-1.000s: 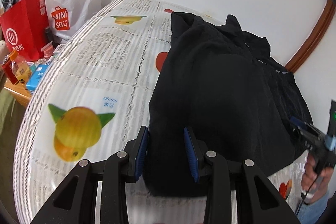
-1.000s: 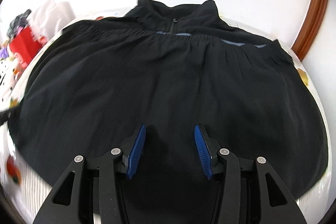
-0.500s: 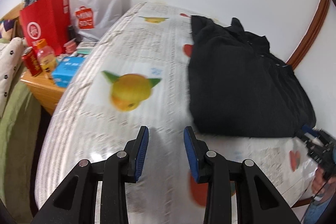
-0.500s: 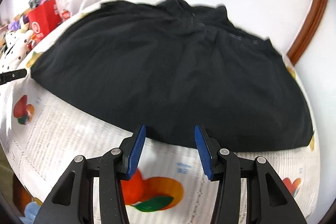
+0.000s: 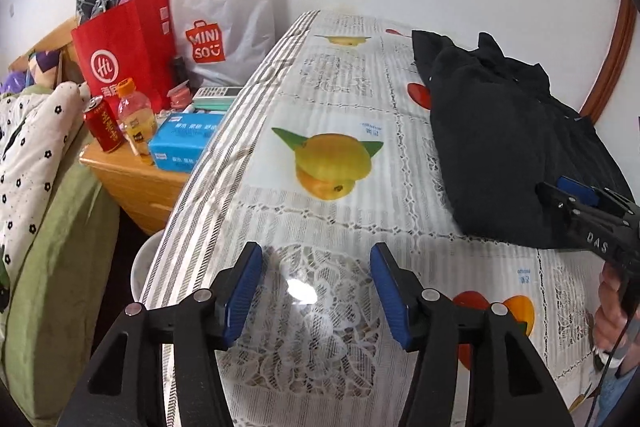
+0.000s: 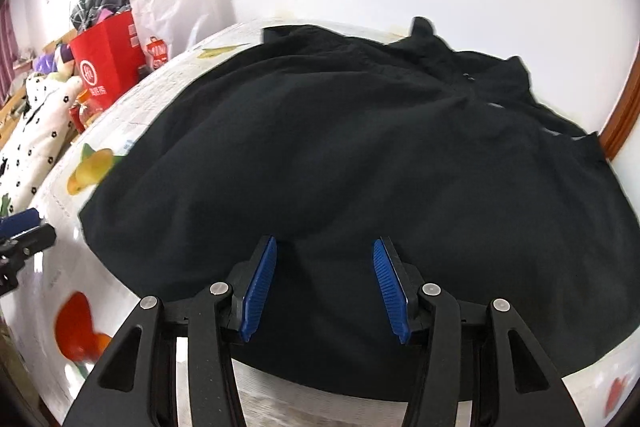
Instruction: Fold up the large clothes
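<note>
Bench [image 5: 320, 99], under a fruit-print cover, carries the black garment [image 6: 360, 155] flat on its far right part, ready for folding. Right hand-held gripper [image 6: 324, 283] hovers apart over the near hem. Left hand-held gripper [image 5: 316, 291], jaws just widened, empty over bare cover.

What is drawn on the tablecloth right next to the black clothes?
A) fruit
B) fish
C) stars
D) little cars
A: the left wrist view shows a yellow fruit with green leaves printed on the tablecloth beside the black clothes, with red and orange fruit pictures elsewhere on the cloth.
</note>
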Available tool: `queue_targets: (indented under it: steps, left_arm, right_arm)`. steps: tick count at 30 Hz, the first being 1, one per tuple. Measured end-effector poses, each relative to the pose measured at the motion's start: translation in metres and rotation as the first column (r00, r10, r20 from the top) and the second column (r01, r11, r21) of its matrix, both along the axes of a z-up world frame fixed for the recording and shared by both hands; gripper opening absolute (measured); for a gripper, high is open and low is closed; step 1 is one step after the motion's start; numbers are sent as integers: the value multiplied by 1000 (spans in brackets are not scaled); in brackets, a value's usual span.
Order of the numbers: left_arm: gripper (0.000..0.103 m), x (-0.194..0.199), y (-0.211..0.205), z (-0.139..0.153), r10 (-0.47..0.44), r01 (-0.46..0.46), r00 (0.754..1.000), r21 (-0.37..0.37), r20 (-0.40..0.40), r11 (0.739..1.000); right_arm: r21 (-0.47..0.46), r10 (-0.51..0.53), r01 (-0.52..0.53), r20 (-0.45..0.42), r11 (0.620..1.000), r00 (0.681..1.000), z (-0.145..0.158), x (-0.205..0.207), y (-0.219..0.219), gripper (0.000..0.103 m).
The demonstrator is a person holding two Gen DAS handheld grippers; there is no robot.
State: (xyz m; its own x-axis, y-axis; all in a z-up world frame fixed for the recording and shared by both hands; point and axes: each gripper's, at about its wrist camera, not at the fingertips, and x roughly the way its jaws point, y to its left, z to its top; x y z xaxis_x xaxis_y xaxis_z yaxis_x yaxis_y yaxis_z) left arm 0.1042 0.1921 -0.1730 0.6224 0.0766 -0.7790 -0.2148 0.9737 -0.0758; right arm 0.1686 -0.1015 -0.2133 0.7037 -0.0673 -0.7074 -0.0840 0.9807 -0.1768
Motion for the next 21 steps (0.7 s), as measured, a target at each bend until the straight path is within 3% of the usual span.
queue_targets:
  steps: [5,8,14,21]
  left_arm:
    - [56,10,0,-2,2,-2,1000,27,-4,1000]
    - [59,12,-3,-4,-3,3,1000,48,6,999]
    - [64,18,2,-5,-5,4,1000,59,12,998]
    - [67,18,8,-7,8,-9,999,49,32,999]
  right_arm:
    - [-7,192,-192,-42,981,981,3,-21,25,50]
    - [-92,268,-270,-37,958,963,1,-35,45,56]
    - [-217,297,-299,-44,929,954,-11,-33,71,57]
    - [-286,333,-327,-26,901,942,-19,-21,93,57]
